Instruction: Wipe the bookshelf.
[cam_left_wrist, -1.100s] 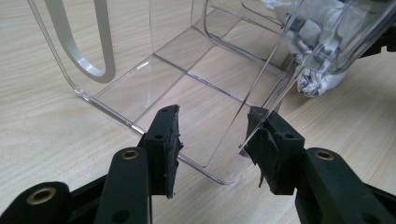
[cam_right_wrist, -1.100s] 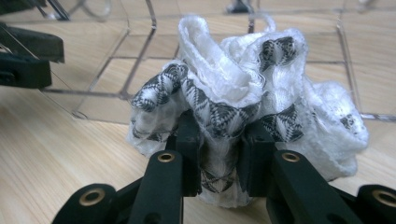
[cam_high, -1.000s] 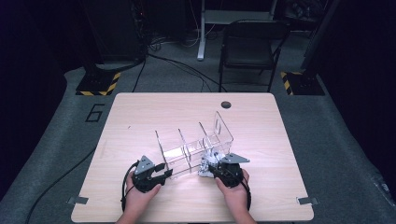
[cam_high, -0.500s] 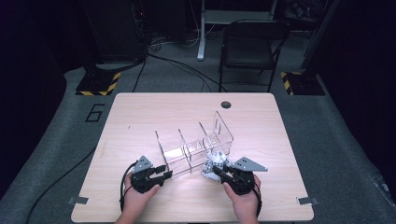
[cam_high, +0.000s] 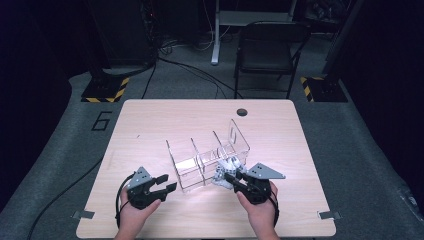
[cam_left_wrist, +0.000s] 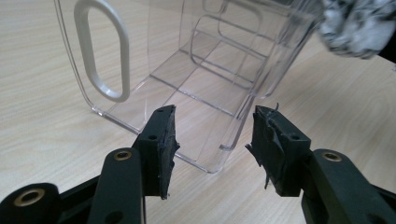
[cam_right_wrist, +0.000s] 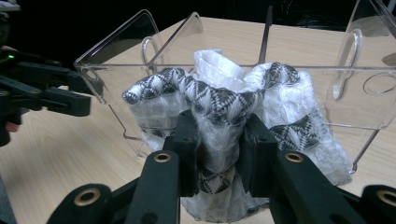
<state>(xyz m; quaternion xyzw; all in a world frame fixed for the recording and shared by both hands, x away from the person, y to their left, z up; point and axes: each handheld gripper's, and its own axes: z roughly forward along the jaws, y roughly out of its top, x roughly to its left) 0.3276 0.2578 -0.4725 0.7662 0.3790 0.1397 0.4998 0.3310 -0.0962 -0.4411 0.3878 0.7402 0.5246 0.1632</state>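
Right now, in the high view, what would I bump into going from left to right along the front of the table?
Left gripper, open with nothing between its fingers → clear plastic organizer with its compartments → black-and-white patterned cloth → right gripper, its fingers shut on that cloth.

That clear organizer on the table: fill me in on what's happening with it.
A person works at the table with a gripper in each hand. The right gripper is clamped on a bunched black-and-white knit cloth at the near edge of the clear divided organizer. The left gripper, its jaws just opened wider, holds nothing and faces the organizer's end.
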